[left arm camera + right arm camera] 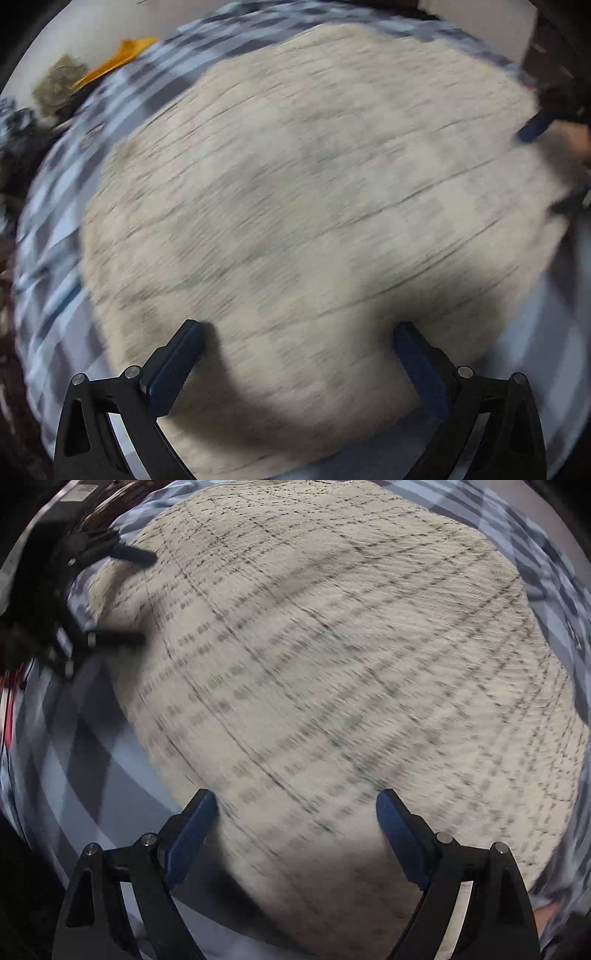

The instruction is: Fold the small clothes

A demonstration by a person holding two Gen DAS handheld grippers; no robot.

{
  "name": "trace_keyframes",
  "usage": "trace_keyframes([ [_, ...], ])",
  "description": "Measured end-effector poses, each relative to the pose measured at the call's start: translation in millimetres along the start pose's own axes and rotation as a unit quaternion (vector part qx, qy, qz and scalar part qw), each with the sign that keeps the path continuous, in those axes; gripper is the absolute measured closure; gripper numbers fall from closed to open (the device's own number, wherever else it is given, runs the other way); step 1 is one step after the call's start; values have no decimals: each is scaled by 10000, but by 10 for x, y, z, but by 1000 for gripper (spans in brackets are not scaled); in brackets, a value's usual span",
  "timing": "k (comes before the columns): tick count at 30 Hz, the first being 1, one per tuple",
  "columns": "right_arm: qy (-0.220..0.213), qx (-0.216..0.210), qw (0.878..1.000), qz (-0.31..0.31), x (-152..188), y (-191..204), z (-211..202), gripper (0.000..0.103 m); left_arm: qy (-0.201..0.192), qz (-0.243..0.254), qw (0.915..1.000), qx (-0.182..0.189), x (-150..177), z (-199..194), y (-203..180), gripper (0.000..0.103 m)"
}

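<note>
The left gripper has its jaws spread wide with nothing between them, just over the near edge of the cloth. The right gripper is likewise spread and empty above the same cloth. The cream checked cloth lies flat on a blue-grey checked sheet. An orange item sits far left.

No legible text or labels anywhere.

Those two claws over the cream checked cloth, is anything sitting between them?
Only the cream checked cloth itself. In the right wrist view, it spreads bare from the right claw to the left claw, with nothing lying on it.
</note>
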State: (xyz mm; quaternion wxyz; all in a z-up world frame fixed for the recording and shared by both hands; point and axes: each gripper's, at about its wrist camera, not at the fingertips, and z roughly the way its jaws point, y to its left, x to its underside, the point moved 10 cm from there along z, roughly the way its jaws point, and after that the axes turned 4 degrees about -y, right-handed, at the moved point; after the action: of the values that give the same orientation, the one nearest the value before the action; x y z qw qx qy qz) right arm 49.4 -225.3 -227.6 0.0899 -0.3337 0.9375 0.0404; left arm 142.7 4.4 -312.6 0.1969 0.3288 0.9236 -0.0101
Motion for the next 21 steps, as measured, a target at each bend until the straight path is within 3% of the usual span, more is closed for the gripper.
trace_keyframes([
  [2,95,411,9987,300,149,-369,-12,16,148,-473,9987,100,191,7,268,0],
  [6,321,845,9891,1158,512,-1097,-59,16,468,-1292,9904,154,440,-4,726,0],
  [7,387,826,9847,1488,602,-1250,-73,7,528,-1386,9889,28,485,-22,824,0],
  [8,450,810,9758,1983,721,-1441,-100,2,642,-1533,9860,-88,544,-32,933,0],
  [10,720,1278,9457,2901,1020,-1864,-178,2,751,-1884,9791,-145,598,-66,1071,0],
  [12,619,1381,9189,3642,1189,-2144,-305,2,713,-1942,9766,-593,559,-144,1217,0],
  [14,221,1586,9000,4055,1193,-2317,-488,2,380,-1590,9739,-1575,382,-316,1410,0],
  [15,-44,1695,8953,4119,1119,-2364,-583,2,79,-1289,9682,-2144,244,-471,1467,0],
  [17,-461,1916,8945,4013,953,-2356,-732,2,-411,-938,9597,-2617,-16,-684,1458,0],
  [19,-846,1954,9052,3679,539,-2228,-755,2,-664,-846,9678,-2277,-317,-706,1304,0],
  [21,-1090,1720,9233,3257,195,-1965,-685,2,-569,-918,9849,-1350,-611,-512,1039,0],
])
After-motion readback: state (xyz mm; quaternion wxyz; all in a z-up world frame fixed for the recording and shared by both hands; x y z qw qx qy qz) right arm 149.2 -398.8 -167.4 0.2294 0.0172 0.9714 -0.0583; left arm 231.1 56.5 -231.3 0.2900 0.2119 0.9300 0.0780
